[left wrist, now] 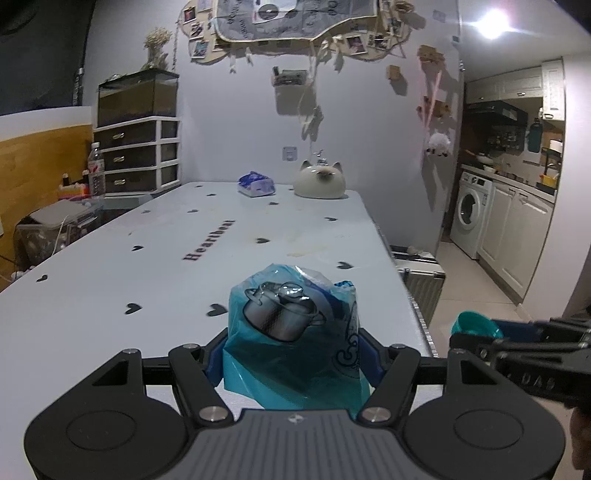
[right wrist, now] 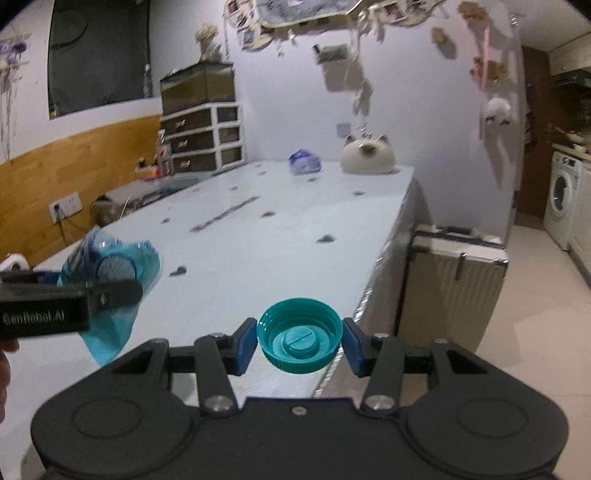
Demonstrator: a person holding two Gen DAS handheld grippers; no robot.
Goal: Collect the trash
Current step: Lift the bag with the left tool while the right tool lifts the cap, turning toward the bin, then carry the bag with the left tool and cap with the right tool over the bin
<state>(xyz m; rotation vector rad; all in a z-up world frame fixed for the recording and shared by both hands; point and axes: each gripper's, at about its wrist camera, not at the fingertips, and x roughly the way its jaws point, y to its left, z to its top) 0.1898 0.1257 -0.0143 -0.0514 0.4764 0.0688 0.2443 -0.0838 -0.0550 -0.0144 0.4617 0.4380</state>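
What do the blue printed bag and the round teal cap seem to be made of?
Blue printed bag: probably thin plastic film, glossy and partly see-through, with creases and glints. Round teal cap: apparently rigid moulded plastic, smooth with a slight sheen, ribbed around its rim.

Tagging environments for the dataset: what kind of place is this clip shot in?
Most likely a lived-in home, a dining or living area open to a kitchen. Cues: a washing machine under kitchen cabinets through the doorway, a long table with a heart-print cover, and a photo collage on the wall.
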